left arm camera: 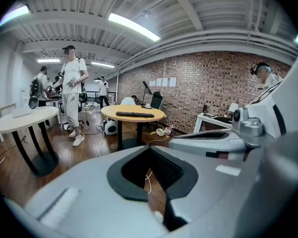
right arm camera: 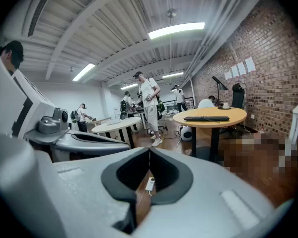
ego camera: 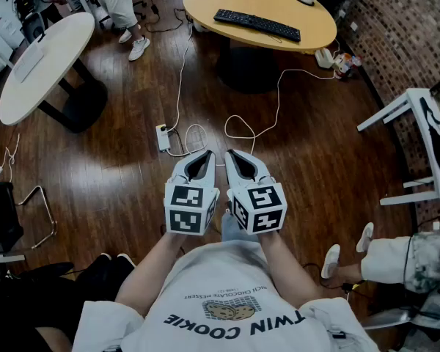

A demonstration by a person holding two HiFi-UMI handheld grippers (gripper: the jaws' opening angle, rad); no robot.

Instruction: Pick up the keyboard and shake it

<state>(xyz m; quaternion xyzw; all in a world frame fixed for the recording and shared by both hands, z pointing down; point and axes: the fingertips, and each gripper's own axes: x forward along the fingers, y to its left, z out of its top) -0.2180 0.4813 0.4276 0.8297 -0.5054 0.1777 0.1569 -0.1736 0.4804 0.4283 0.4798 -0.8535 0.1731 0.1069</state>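
A black keyboard (ego camera: 257, 25) lies on the round yellow table (ego camera: 205, 4) far ahead of me, also seen as the keyboard (left arm camera: 134, 114) in the left gripper view and the keyboard (right arm camera: 206, 118) in the right gripper view. My left gripper (ego camera: 205, 155) and right gripper (ego camera: 232, 154) are held side by side close to my chest, over the wooden floor. Both are shut with nothing between the jaws. The keyboard is well out of reach of both.
A white round table (ego camera: 37, 61) stands at the left. A power strip (ego camera: 163, 137) and white cables (ego camera: 238, 127) lie on the floor ahead. A white stand (ego camera: 418, 134) and brick wall are at the right. People stand at the back (left arm camera: 72, 90); a seated person's feet (ego camera: 330, 259) are at my right.
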